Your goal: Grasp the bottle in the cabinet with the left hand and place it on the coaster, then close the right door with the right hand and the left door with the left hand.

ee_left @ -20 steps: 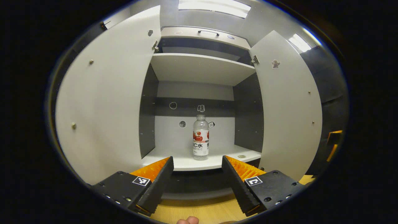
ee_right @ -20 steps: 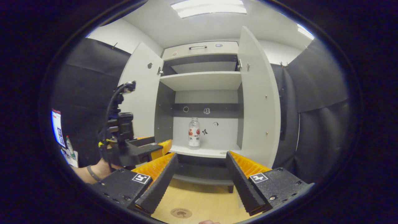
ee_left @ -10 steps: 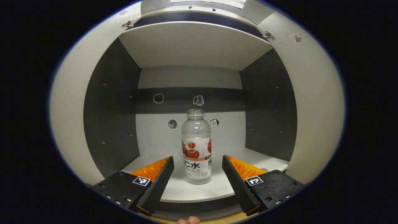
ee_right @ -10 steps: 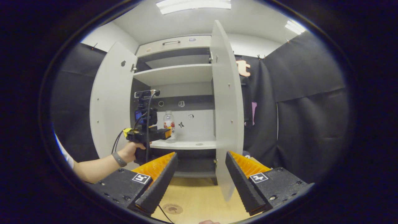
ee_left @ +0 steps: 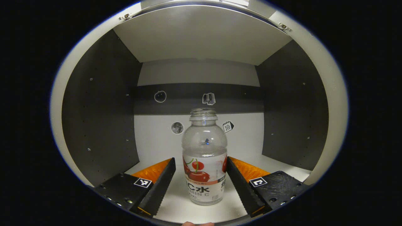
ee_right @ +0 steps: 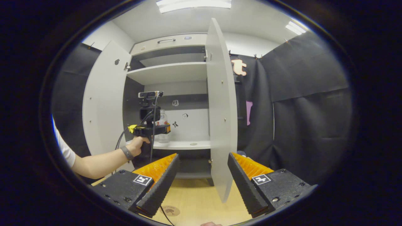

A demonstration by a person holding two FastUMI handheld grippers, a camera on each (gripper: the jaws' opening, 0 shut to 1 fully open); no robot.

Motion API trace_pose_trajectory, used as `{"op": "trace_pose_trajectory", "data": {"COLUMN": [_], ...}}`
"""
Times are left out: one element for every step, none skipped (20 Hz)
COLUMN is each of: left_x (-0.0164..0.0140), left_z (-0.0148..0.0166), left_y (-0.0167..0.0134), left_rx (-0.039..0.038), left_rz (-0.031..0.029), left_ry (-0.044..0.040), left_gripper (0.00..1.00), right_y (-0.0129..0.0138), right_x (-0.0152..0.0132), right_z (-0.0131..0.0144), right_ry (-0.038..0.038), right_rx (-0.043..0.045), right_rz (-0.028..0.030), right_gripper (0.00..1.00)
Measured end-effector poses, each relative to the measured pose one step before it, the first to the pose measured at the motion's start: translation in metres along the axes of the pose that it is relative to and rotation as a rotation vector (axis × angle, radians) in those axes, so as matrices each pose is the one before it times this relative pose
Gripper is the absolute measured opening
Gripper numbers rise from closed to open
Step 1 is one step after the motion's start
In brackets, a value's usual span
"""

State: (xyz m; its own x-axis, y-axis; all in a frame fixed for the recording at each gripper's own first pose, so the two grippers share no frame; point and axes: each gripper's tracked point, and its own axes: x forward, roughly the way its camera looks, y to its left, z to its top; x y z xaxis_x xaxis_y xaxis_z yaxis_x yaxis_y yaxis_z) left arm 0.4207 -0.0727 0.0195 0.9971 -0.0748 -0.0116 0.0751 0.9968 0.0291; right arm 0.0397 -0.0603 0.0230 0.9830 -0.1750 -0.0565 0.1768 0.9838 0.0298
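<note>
The left gripper stands wide open inside the cabinet, its fingers flanking the bottle on both sides, though whether they touch it cannot be told. The bottle stands upright (uncapped, clear, with a cherry label) on the lower shelf. In the right gripper view, the right gripper is also wide open and holds nothing, hanging above the wooden table before the edge of the open right door, with the coaster below near its fingers and the left door swung open.
</note>
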Motion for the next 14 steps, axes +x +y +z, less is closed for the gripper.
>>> {"op": "trace_pose_trajectory", "data": {"left_x": [0.00106, 0.00074, -0.00156, -0.00205, -0.00487, -0.00661, -0.01139, -0.01232, -0.01257, -0.01595, -0.01521, -0.01632, -0.01597, -0.01232], "left_z": [0.00215, 0.00485, 0.00187, -0.00012, 0.00208, 0.00357, 0.00655, 0.00784, 0.00918, 0.00998, 0.00680, 0.00438, 0.00410, 0.00505], "left_y": [0.00214, 0.00492, 0.00324, 0.00048, 0.00002, 0.00050, -0.00070, -0.00363, -0.00623, -0.00341, -0.00422, -0.00445, -0.00317, -0.00006], "left_rx": [-0.00147, 0.00402, 0.00226, -0.00125, -0.00469, -0.00356, -0.00510, -0.00992, -0.00708, 0.00302, 0.00684, 0.00313, 0.00356, -0.00145], "left_rz": [0.00906, 0.00774, -0.00006, -0.00964, -0.00361, -0.00599, -0.01210, -0.02275, -0.02576, -0.02059, -0.01817, -0.02545, -0.02946, -0.02310], "left_ry": [-0.01465, -0.01381, -0.00306, 0.00355, 0.00650, -0.00062, -0.01173, -0.02342, -0.01771, -0.01249, -0.01103, -0.01427, -0.00739, 0.00041], "left_gripper": [0.96, 0.89, 0.83, 0.78, 0.77, 0.77, 0.77, 0.77, 0.77, 0.80, 0.80, 0.77, 0.77, 0.76], "right_y": [-0.00236, -0.00174, -0.00131, -0.00201, -0.00081, -0.00054, -0.00013, 0.00073, 0.00173, 0.00150, 0.00067, 0.00181, 0.00224, 0.00234], "right_x": [-0.00041, -0.00030, -0.00008, 0.00022, 0.00000, 0.00051, 0.00124, -0.00015, -0.00085, -0.00134, 0.00002, -0.00025, -0.00101, -0.00119], "right_z": [-0.00071, 0.00033, 0.00007, -0.00120, 0.00061, 0.00068, 0.00151, 0.00100, 0.00065, 0.00188, 0.00140, 0.00213, 0.00190, 0.00242], "right_ry": [0.00052, 0.00080, 0.00063, 0.00112, -0.00075, -0.00508, -0.00685, -0.00501, -0.00267, -0.00497, -0.00539, -0.00648, -0.00744, -0.00800], "right_rx": [0.00252, 0.00135, 0.00030, -0.00088, -0.00126, -0.00080, 0.00078, -0.00020, -0.00101, -0.00012, 0.00051, 0.00204, 0.00311, 0.00370], "right_rz": [-0.00564, -0.00419, -0.00198, -0.00179, -0.00040, 0.00168, 0.00324, 0.00601, 0.00476, 0.00562, 0.00653, 0.00791, 0.01070, 0.01045], "right_gripper": [1.00, 1.00, 1.00, 1.00, 1.00, 1.00, 1.00, 1.00, 1.00, 0.99, 0.99, 1.00, 0.99, 1.00]}}
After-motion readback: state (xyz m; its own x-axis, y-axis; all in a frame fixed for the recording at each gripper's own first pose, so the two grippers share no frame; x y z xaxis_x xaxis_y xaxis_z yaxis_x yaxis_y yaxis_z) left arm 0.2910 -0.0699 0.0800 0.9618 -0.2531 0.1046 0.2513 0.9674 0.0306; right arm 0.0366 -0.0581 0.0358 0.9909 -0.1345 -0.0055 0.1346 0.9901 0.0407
